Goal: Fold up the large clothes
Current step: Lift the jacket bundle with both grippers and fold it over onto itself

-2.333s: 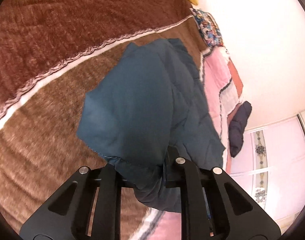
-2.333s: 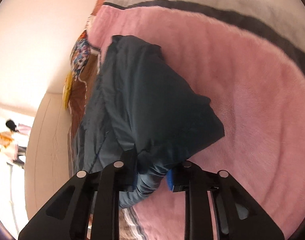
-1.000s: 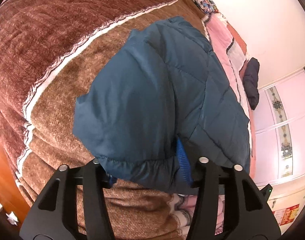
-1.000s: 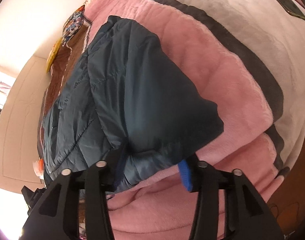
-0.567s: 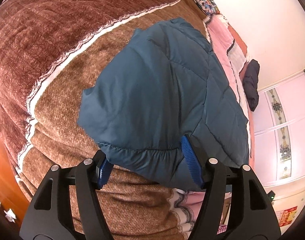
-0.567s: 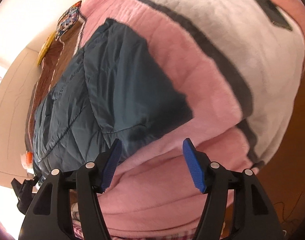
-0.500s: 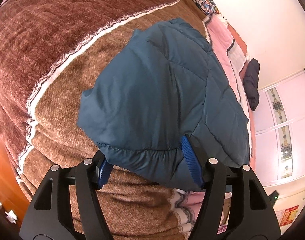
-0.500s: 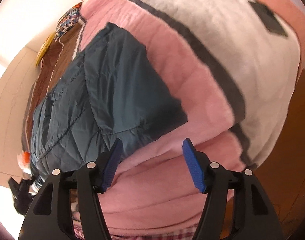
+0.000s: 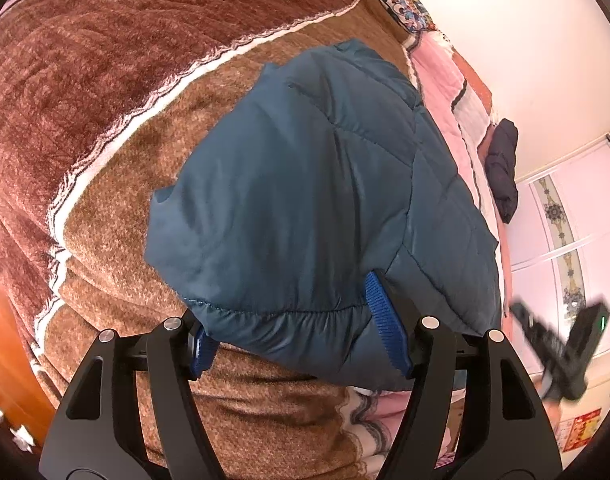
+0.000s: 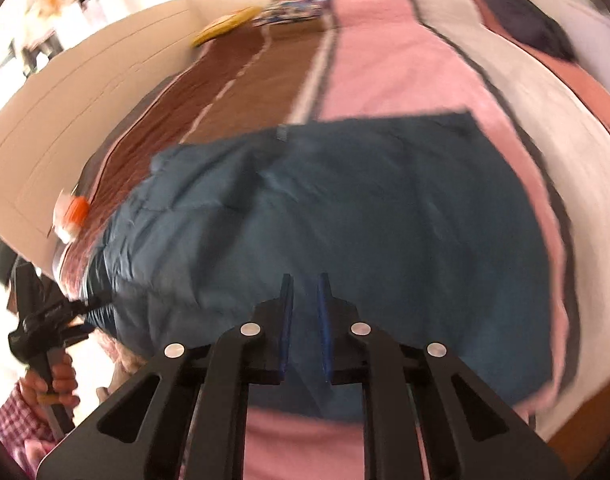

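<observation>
Jacket hem between opening left gripper jaws — right gripper closing, empty

white wall, pink wardrobe doors, bed w/ blankets

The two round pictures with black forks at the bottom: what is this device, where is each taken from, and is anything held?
A person holds a two-finger gripper in each hand; each carries a wide-angle camera looking along its fingers. The left gripper is opening, its blue pads beside the hem of the folded teal quilted jacket, not pinching it. The right gripper, above the jacket, is closing on nothing. The jacket lies across a brown plush blanket and a pink fleece blanket.
</observation>
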`<move>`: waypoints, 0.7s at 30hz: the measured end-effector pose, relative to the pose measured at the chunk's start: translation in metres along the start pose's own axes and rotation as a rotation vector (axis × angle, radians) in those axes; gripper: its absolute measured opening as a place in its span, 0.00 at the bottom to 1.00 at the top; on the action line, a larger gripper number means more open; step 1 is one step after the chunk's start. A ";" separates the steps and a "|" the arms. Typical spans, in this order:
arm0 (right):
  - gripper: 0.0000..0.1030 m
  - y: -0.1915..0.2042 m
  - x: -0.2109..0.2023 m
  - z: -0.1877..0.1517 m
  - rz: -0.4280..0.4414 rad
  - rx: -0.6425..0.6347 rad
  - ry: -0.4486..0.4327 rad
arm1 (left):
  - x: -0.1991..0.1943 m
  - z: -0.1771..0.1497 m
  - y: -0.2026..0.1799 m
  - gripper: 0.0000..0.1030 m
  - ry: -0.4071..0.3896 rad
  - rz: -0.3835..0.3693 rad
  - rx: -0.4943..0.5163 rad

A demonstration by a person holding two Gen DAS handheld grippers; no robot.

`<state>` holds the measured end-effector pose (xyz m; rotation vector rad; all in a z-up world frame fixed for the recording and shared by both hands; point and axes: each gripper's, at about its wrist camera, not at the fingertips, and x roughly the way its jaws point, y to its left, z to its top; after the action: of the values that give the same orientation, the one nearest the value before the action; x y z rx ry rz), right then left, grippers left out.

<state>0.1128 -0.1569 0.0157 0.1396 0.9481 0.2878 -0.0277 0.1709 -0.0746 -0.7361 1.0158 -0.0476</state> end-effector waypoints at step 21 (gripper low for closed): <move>0.10 -0.008 0.189 0.088 -0.109 0.046 0.332 | 0.003 0.007 -0.004 0.65 -0.012 -0.056 0.028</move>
<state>0.2901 -0.1067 -0.0825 0.0824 1.2878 0.1910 -0.0191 0.1710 -0.0724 -0.7387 0.9815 -0.1061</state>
